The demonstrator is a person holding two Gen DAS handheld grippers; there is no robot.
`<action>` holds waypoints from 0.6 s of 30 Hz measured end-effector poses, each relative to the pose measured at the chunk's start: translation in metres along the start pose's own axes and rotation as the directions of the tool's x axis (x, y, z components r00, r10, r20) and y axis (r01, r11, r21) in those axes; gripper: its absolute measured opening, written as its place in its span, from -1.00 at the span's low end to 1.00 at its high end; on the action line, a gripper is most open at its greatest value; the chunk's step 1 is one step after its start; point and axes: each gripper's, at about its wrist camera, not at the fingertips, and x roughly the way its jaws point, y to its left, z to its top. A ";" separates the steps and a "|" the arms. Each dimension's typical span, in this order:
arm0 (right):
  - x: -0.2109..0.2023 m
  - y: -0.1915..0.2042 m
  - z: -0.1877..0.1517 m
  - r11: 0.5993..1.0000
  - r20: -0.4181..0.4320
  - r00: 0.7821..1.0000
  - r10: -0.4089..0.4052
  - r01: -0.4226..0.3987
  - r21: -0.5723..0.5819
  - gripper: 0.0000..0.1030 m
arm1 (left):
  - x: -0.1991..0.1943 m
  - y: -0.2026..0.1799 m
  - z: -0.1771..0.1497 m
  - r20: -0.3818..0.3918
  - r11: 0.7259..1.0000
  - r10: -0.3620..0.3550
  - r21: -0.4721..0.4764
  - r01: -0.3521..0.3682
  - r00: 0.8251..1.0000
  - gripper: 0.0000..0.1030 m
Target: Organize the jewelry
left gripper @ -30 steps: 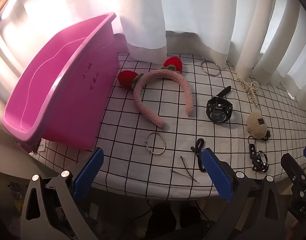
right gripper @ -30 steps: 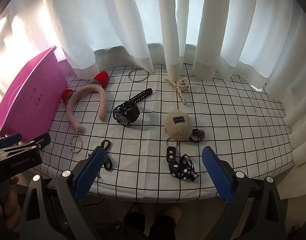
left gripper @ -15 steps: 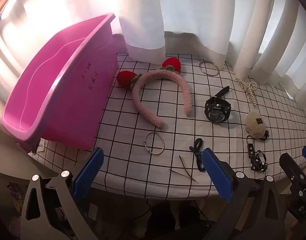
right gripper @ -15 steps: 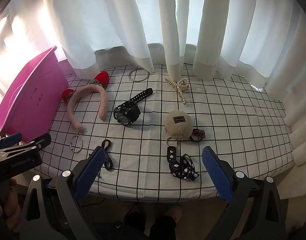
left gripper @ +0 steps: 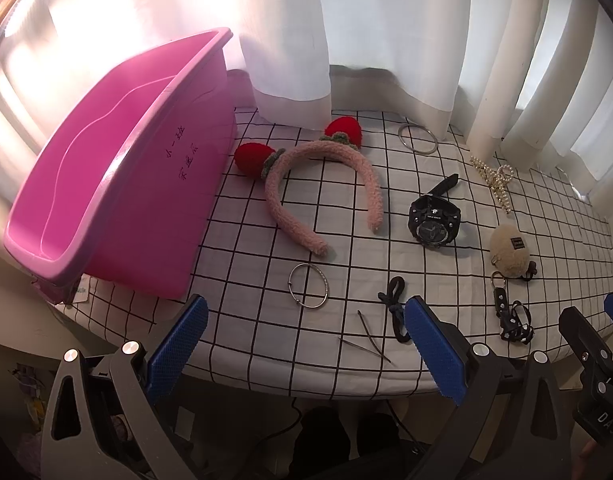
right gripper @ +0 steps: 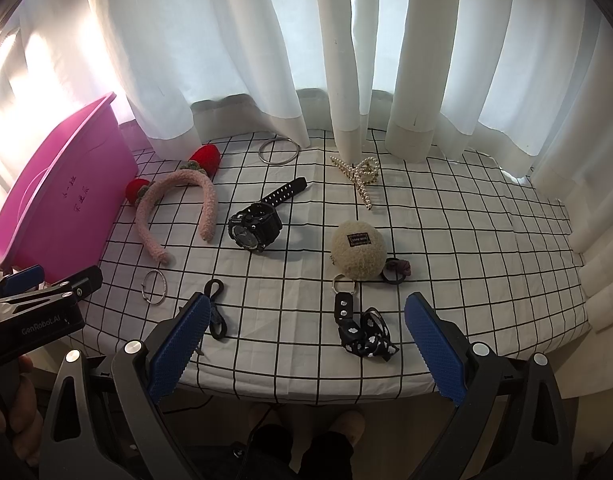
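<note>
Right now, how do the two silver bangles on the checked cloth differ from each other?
The near bangle lies at the front, below the pink headband; the far bangle lies at the back by the curtain. The near bangle shows a small bead and a textured stretch; the far bangle looks plain and smooth. Both are thin silver rings lying flat.

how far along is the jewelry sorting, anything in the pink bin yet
Nothing looks done: the visible inside of the pink bin is bare. Nothing is in hand either; the left gripper and right gripper are both open at the table's near edge. Everything is left on the checked cloth: the headband, watch, two bangles, pearl clip, fluffy keychain and black ties.
</note>
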 end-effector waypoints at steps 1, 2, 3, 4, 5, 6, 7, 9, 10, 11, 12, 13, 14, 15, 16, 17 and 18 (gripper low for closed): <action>0.000 0.002 0.001 1.000 0.000 1.000 0.000 0.000 0.000 0.81 | 0.000 0.000 0.000 0.000 1.000 -0.002 0.000 0.002 1.000 0.88; 0.000 0.002 0.001 1.000 0.000 1.000 0.000 0.000 0.000 0.81 | 0.000 0.000 0.000 0.000 1.000 -0.001 0.000 0.001 1.000 0.88; 0.000 0.002 0.001 1.000 0.000 1.000 0.000 0.000 0.000 0.81 | 0.000 0.001 0.000 0.001 1.000 -0.001 -0.001 0.001 1.000 0.88; 0.000 0.001 0.001 1.000 0.000 1.000 0.000 0.000 0.000 0.81 | 0.000 0.001 0.000 0.001 1.000 -0.001 -0.002 0.001 1.000 0.88; 0.000 0.001 0.001 1.000 0.001 1.000 0.000 0.000 0.000 0.81 | -0.001 0.001 0.000 0.002 1.000 -0.001 -0.002 0.001 1.000 0.88; 0.000 0.001 0.001 1.000 0.002 1.000 0.000 0.000 0.000 0.81 | -0.001 0.001 0.000 0.002 1.000 -0.002 -0.002 0.002 1.000 0.88; 0.000 0.001 0.000 1.000 0.001 1.000 0.001 -0.001 0.000 0.81 | -0.001 0.001 0.000 0.002 1.000 -0.002 -0.002 0.002 1.000 0.88; 0.000 0.001 0.000 1.000 0.000 1.000 0.001 -0.001 0.000 0.81 | -0.001 0.001 0.000 0.003 1.000 -0.003 -0.002 0.003 1.000 0.88; 0.000 0.000 0.000 1.000 0.002 1.000 0.001 -0.001 0.000 0.81 | -0.001 0.001 0.000 0.003 1.000 -0.003 -0.002 0.003 1.000 0.88; 0.000 0.000 0.000 1.000 0.002 1.000 0.001 -0.001 0.000 0.81 | -0.001 0.001 0.000 0.003 1.000 -0.002 -0.002 0.002 1.000 0.88; 0.000 0.000 0.000 1.000 0.003 1.000 0.001 -0.001 0.000 0.81 | -0.001 0.001 0.000 0.003 1.000 -0.002 -0.002 0.002 1.000 0.88; 0.003 -0.001 -0.001 1.000 0.003 1.000 0.002 -0.002 0.000 0.81 | -0.001 0.001 0.000 0.003 1.000 -0.003 -0.002 0.003 1.000 0.88; 0.003 -0.001 -0.001 1.000 0.004 1.000 0.002 -0.002 0.000 0.81 | -0.001 0.001 0.000 0.003 1.000 -0.003 -0.002 0.003 1.000 0.88; 0.001 -0.001 -0.001 1.000 0.005 1.000 0.003 -0.003 0.000 0.81 | -0.001 0.001 0.000 0.004 1.000 -0.003 -0.002 0.003 1.000 0.88; -0.002 0.000 -0.001 1.000 0.005 1.000 0.003 -0.003 0.000 0.81 | -0.001 0.001 0.000 0.004 1.000 -0.003 -0.002 0.003 1.000 0.88; -0.002 0.000 -0.001 1.000 0.005 1.000 0.003 -0.003 0.000 0.81 | -0.001 0.001 0.000 0.004 1.000 -0.003 -0.002 0.003 1.000 0.88; -0.002 0.000 -0.001 1.000 0.005 1.000 0.004 -0.004 0.000 0.81 | -0.001 0.002 0.000 0.004 1.000 -0.003 -0.002 0.003 1.000 0.88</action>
